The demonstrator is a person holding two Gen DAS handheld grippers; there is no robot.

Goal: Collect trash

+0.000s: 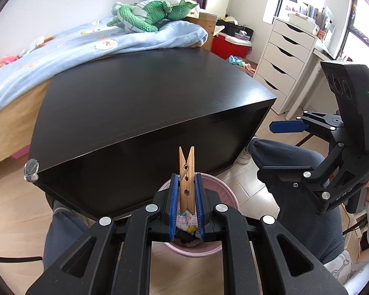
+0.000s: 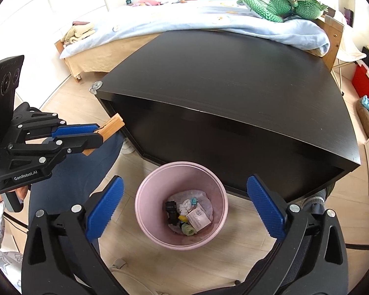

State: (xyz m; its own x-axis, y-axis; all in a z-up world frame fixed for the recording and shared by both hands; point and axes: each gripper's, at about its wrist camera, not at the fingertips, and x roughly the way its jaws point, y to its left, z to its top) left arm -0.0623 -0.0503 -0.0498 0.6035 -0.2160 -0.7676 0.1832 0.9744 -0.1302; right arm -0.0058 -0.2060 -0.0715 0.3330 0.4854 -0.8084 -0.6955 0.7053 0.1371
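While one clothespin (image 1: 187, 184) is gripped, one bin (image 2: 145, 196) waits.

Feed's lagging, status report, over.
Left gripper shut on clothespin. Right gripper open, empty, above pink bin. Nothing in the way.

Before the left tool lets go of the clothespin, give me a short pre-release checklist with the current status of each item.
1. Left tool shut on the wooden clothespin: ok.
2. Clothespin above the pink bin: ok in the left wrist view; the right wrist view shows it off to the side, so cannot tell.
3. Bin upright on the floor, mouth unobstructed: ok.
4. Room left in the bin: ok, trash covers only the bottom.
5. Right tool open and empty: ok.
6. Black table top free of trash: ok.
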